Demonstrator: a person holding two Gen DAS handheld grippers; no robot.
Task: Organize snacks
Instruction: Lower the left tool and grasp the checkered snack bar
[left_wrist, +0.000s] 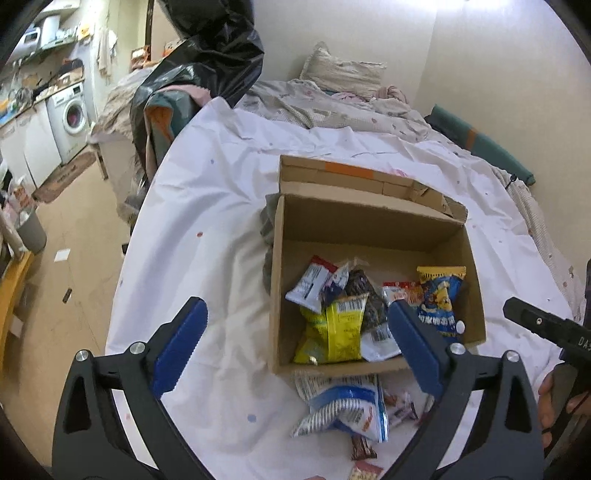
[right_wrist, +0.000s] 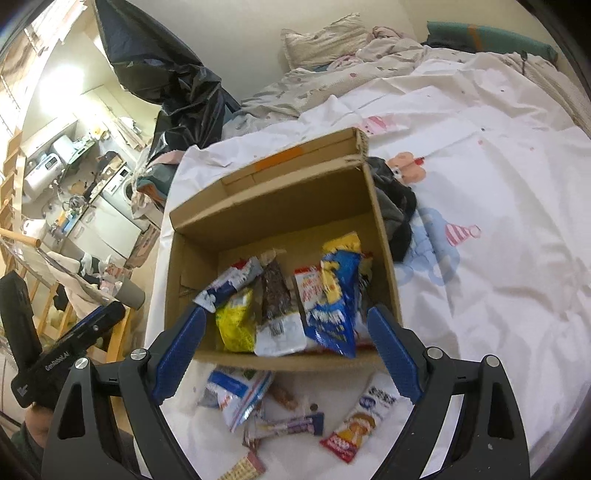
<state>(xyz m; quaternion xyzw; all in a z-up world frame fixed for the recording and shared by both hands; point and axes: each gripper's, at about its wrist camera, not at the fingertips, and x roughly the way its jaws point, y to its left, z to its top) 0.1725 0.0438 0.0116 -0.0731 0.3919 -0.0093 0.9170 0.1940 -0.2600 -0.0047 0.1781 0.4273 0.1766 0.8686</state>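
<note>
An open cardboard box (left_wrist: 369, 221) sits on a white sheet and holds several snack packets, among them a yellow one (left_wrist: 341, 328) and a blue one (left_wrist: 441, 301). The box (right_wrist: 273, 210) also shows in the right wrist view. More packets lie on the sheet in front of it: a blue-and-white bag (left_wrist: 347, 408), (right_wrist: 236, 393), a red-and-white packet (right_wrist: 360, 421) and a purple bar (right_wrist: 291, 424). My left gripper (left_wrist: 295, 336) is open and empty above the box's near edge. My right gripper (right_wrist: 286, 349) is open and empty, also above the near edge.
A dark cloth (right_wrist: 397, 210) lies beside the box. A black plastic bag (left_wrist: 207, 59) hangs at the bed's far left. Pillow and crumpled bedding (left_wrist: 343, 92) lie beyond the box. The floor and a washing machine (left_wrist: 72, 114) are left of the bed.
</note>
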